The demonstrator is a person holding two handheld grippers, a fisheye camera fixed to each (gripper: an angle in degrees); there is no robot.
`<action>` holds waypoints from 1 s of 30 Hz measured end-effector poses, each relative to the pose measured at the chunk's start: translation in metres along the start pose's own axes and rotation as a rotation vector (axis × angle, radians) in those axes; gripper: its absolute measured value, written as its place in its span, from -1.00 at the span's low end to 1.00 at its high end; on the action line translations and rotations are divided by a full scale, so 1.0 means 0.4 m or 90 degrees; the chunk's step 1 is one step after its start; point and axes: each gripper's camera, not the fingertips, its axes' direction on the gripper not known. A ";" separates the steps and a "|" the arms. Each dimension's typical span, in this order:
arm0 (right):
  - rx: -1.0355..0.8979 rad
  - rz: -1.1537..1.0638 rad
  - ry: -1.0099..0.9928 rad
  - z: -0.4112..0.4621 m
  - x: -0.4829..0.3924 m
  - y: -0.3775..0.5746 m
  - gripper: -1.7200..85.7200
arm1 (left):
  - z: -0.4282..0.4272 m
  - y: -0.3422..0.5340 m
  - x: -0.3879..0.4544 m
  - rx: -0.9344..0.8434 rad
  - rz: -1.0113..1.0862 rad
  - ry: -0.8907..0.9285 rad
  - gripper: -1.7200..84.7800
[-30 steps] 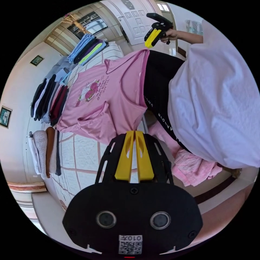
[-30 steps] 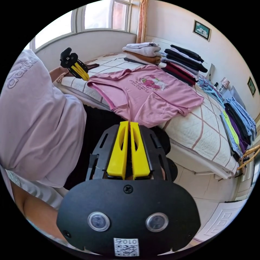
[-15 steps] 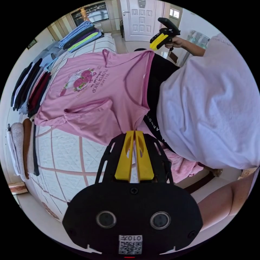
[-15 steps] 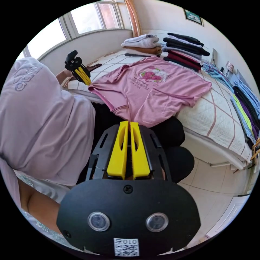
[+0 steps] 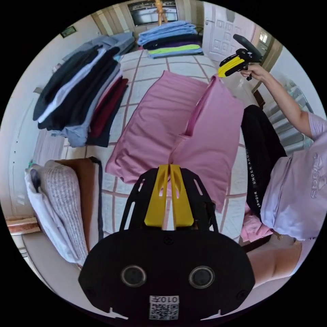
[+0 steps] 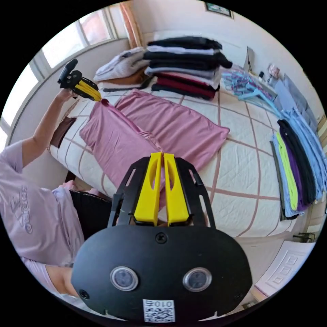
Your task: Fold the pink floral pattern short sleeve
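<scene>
The pink short sleeve shirt [image 5: 160, 119] [image 6: 170, 122] lies back side up on the quilted bed, its print hidden. One end is lifted off the bed and hangs as a flap [image 5: 214, 136] between the two grippers. My left gripper [image 5: 169, 166] is shut on one shoulder corner of it. My right gripper [image 6: 162, 155] is shut on the other corner. In the left gripper view the right gripper [image 5: 226, 68] shows far off, in a hand. In the right gripper view the left gripper [image 6: 92, 93] shows at the upper left.
Stacks of folded clothes ring the bed [image 6: 238, 177]: dark and red ones [image 5: 78, 92] [image 6: 187, 68], knits [image 5: 58, 201], blue, purple and green ones [image 5: 173, 37] [image 6: 296, 163]. Hangers [image 6: 248, 85] lie at the far side. The person in a lilac top [image 5: 296, 190] stands at the bed's edge.
Both grippers, still shut on the shoulder corners, have swung the shirt up and over across the bed. The printed front, seen before, now faces down and the plain back shows.
</scene>
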 end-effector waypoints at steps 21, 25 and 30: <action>0.133 0.065 0.034 -0.001 -0.226 0.402 -0.73 | 0.008 0.581 0.270 0.253 -0.264 -0.012 -0.72; 0.122 0.071 0.043 0.054 -0.299 0.427 -0.71 | 0.075 0.624 0.338 0.240 -0.253 -0.017 -0.71; 0.096 0.088 0.086 0.092 -0.346 0.393 -0.70 | 0.111 0.595 0.324 0.267 -0.230 0.015 -0.73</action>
